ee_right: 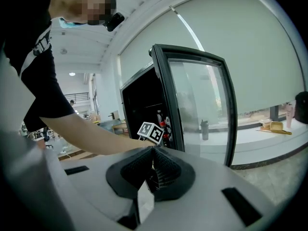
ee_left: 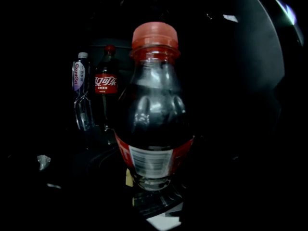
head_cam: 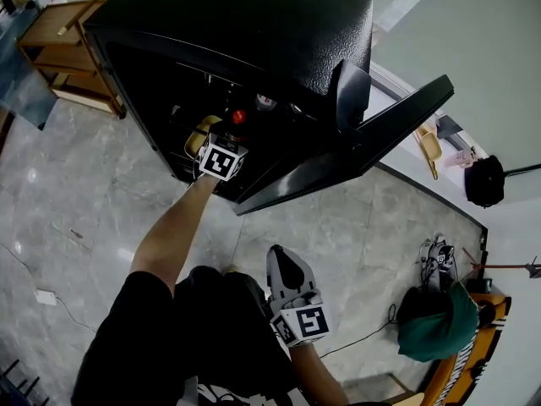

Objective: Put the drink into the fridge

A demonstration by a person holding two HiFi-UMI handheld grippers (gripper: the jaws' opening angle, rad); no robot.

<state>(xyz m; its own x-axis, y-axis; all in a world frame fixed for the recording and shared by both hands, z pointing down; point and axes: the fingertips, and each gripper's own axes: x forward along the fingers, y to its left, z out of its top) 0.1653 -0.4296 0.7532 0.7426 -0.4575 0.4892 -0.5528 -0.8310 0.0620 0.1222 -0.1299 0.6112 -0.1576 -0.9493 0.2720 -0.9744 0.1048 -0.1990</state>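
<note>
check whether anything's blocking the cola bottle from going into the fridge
Nothing visible does. The fridge door stands open, and the left gripper holds the cola bottle inside the dark interior. Two other bottles, a second cola and a purple-labelled one, stand further back to its left, apart from it.

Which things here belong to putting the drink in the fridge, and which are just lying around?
Job in hand:
cola bottle, held in the left gripper
fridge
its open door

Lying about:
wooden rack
yellow scoop
green cap
right gripper, jaws shut on nothing
</note>
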